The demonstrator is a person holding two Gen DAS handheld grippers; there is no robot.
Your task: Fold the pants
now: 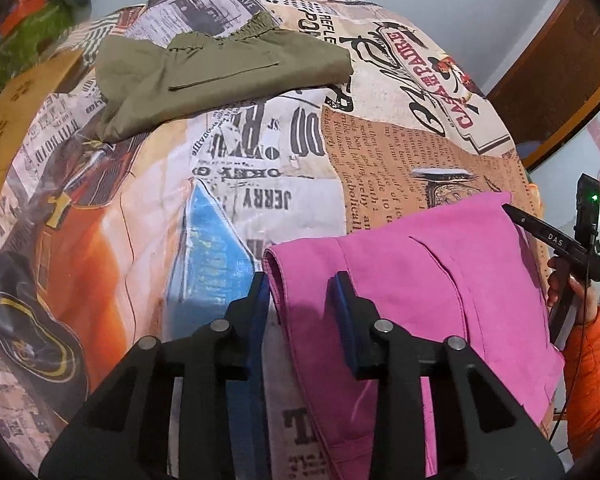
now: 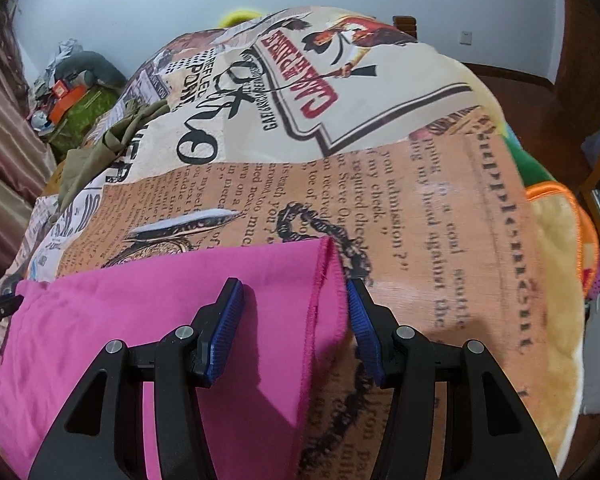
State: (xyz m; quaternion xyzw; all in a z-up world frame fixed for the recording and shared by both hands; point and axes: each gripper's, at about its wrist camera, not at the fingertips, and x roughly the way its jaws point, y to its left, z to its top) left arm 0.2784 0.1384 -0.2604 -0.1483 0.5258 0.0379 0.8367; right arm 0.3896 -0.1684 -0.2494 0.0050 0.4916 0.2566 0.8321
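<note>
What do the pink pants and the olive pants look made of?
Pink pants: thin matte woven cloth, likely cotton; crisp creases, fraying raw hem. Olive pants: light matte woven fabric, perhaps cotton or a blend; fine wrinkles, gathered elastic waistband.

We see soft, even indoor light in both views, colours bright and unglared. Short shadows fall beneath the right gripper (image 2: 296, 320) onto the pink pants (image 2: 140, 320). Fisheye curvature bends everything outward, corners go black, and print near the lower edges smears slightly.
</note>
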